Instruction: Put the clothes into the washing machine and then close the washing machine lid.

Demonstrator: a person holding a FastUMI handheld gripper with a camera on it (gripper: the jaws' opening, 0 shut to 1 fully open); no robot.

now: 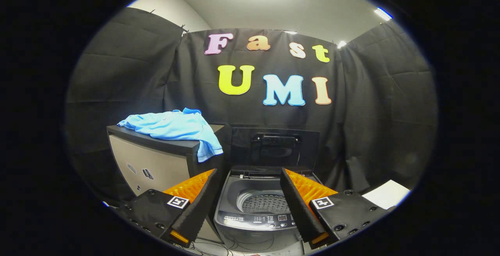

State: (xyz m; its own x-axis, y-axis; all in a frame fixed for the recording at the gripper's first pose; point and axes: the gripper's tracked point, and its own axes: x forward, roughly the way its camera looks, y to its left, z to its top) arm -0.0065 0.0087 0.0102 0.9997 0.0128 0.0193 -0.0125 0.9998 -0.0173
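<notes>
A light blue shirt (176, 128) lies crumpled on top of a dark-topped cabinet (156, 162), with one sleeve hanging over its right edge. To the right of the cabinet stands a top-loading washing machine (258, 209). Its lid (274, 146) is raised upright at the back and the drum (265, 203) is bare. My gripper (248, 187) is open, fingers wide apart, hovering in front of the machine with nothing between them. The shirt is beyond and above the left finger (195, 193).
A white flat object (386, 194) lies to the right of the machine, past the right finger. The control panel (269, 220) runs along the machine's front edge. Cables (234, 244) trail on the floor below it. Black cloth walls close in all sides.
</notes>
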